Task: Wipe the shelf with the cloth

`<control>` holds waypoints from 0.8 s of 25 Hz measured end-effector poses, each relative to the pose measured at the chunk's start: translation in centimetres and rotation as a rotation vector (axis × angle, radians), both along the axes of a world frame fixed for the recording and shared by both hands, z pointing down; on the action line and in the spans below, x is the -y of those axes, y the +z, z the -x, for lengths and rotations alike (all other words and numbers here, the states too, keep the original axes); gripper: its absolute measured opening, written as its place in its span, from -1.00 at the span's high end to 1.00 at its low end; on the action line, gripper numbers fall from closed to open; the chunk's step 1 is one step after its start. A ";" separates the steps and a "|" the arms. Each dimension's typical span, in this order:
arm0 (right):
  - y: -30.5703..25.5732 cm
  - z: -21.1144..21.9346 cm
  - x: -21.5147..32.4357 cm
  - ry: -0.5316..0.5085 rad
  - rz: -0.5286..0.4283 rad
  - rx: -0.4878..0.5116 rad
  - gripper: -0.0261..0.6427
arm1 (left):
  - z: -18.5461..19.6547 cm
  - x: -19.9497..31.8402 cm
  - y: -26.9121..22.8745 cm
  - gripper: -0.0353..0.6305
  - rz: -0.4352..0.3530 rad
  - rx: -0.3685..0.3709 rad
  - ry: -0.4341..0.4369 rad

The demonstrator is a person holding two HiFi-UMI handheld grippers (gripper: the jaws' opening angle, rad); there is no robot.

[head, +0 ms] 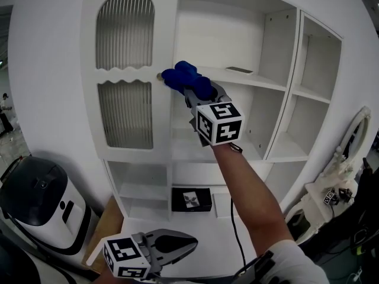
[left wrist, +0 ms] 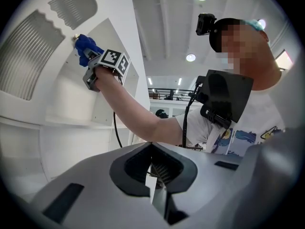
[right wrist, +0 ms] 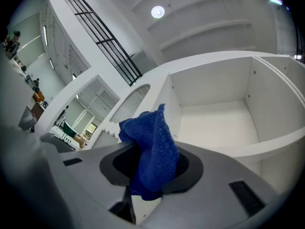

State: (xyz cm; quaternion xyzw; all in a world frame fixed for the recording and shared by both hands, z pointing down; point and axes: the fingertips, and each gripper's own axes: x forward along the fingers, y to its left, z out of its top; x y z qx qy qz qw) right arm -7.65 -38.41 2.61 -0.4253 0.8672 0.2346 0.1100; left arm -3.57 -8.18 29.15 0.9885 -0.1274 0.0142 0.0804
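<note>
A blue cloth (head: 185, 77) is bunched in my right gripper (head: 200, 92), which is shut on it and raised in front of the white shelf unit (head: 249, 78). The cloth sits by the small knob at the edge of the ribbed-glass door (head: 125, 70), left of the open upper compartment. In the right gripper view the cloth (right wrist: 152, 151) sticks up out of the jaws, with the empty compartment (right wrist: 214, 123) beyond. My left gripper (head: 177, 244) hangs low near the bottom, shut and empty. From the left gripper view (left wrist: 153, 187) the cloth (left wrist: 86, 47) shows high up at the door.
A small dark flat item (head: 240, 70) lies on the upper shelf board. A black box (head: 190, 199) sits in a low compartment. A white and black appliance (head: 41, 203) stands on the floor at left, and a white ornate object (head: 349, 152) stands at right.
</note>
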 end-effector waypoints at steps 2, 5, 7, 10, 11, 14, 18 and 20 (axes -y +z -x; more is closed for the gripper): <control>-0.2 -1.1 0.4 0.005 0.003 0.007 0.52 | -0.5 0.4 -0.3 0.86 -0.001 -0.003 0.006; -0.3 -3.3 0.7 0.022 -0.003 0.011 0.52 | -1.4 0.8 -0.4 0.86 -0.010 -0.002 0.017; -0.2 -4.8 0.9 0.039 -0.003 0.011 0.52 | -2.0 1.1 -0.4 0.86 -0.006 -0.007 0.027; -0.5 -7.1 1.1 0.062 -0.010 0.013 0.52 | -3.1 1.7 -0.6 0.86 -0.009 -0.007 0.044; -0.6 -7.9 1.2 0.068 -0.011 0.016 0.52 | -3.5 1.9 -0.6 0.86 -0.010 -0.007 0.051; -0.4 -10.3 1.4 0.090 -0.009 0.018 0.52 | -4.7 2.2 -0.6 0.86 -0.005 -0.007 0.077; -0.4 -13.0 1.6 0.122 -0.016 0.014 0.52 | -6.2 2.8 -0.7 0.86 -0.007 -0.004 0.101; -0.4 -14.5 1.7 0.140 -0.016 0.017 0.52 | -6.9 3.1 -0.7 0.86 -0.006 -0.005 0.116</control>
